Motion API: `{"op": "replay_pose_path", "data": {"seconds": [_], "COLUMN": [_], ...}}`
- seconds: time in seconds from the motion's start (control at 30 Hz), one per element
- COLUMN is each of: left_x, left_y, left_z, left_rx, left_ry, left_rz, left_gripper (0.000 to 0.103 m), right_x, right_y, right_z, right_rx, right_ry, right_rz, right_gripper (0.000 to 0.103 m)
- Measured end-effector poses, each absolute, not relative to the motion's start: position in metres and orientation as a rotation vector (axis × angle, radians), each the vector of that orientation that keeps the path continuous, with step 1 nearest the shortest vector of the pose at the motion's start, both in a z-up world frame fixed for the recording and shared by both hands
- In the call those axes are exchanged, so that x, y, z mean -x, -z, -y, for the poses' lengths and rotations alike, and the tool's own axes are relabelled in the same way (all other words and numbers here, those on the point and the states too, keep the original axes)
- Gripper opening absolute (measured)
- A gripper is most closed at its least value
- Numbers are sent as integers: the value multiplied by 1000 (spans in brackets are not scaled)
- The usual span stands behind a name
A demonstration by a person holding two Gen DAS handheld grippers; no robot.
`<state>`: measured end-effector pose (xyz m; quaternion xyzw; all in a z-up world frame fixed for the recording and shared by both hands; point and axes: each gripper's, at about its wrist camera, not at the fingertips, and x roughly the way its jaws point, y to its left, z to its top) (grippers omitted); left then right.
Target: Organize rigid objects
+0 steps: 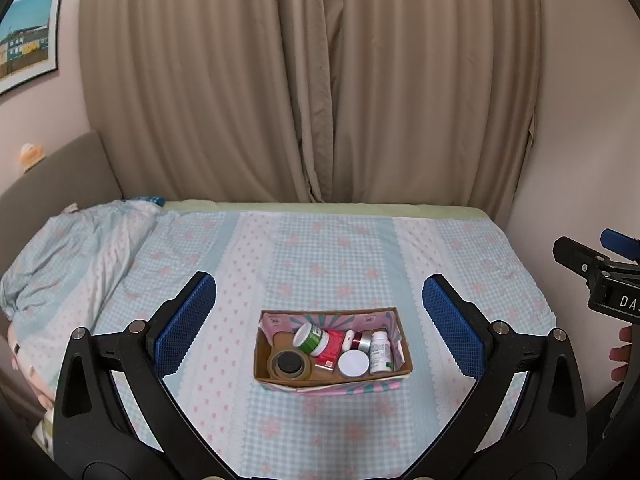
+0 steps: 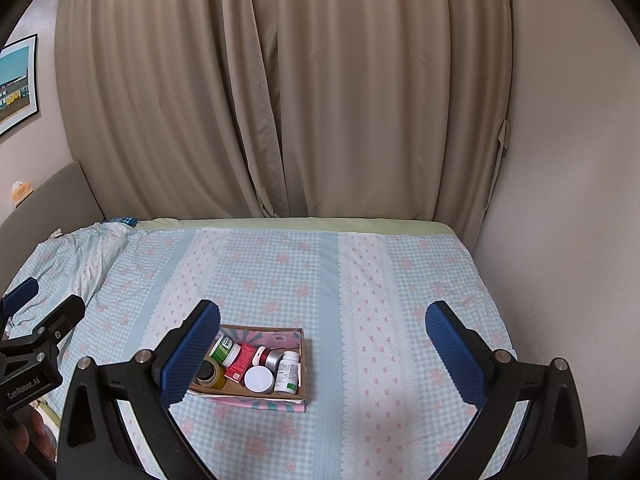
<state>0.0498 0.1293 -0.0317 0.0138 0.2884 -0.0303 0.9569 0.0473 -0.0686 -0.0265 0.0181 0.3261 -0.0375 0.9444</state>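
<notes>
An open cardboard box [image 1: 404,360] sits on the bed and holds several items: a tape roll [image 1: 289,365], a green-labelled jar [image 1: 310,338], a red packet [image 1: 331,350], a white round lid [image 1: 353,363], a white pill bottle [image 1: 379,352] and a small silver-and-red jar [image 1: 358,341]. My left gripper [image 1: 320,320] is open and empty, held above the box. My right gripper [image 2: 324,350] is open and empty; the box [image 2: 302,376] lies low between its fingers, toward the left finger [image 2: 192,354], which hides the box's left end.
The bed [image 1: 320,240] has a blue checked sheet with pink flowers. A bunched pillow or quilt [image 1: 76,248] lies at the left. Beige curtains [image 1: 312,80] hang behind the bed. A wall [image 2: 560,200] stands on the right.
</notes>
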Motion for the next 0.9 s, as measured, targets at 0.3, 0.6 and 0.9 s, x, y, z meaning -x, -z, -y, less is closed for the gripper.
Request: {"op": "replay_pose_path", "data": {"seconds": [0.3,0.6,0.9], "left_x": [-51,-45,-44], "left_y": [31,27,28], "left_z": [-127,-128,-131], "left_rx": [-33,-35,-27], "left_ry": [53,21,2], "left_rz": [-581,-531,-524], "left_gripper": [103,103,103], "right_x": [-47,-47,-47], "right_y": [27,27,27], "right_z": [70,70,70], "right_rx": [-37,-37,-36], "right_ry": [76,76,75], "right_rz": [-665,-666,-666], "right_gripper": [102,102,102]}}
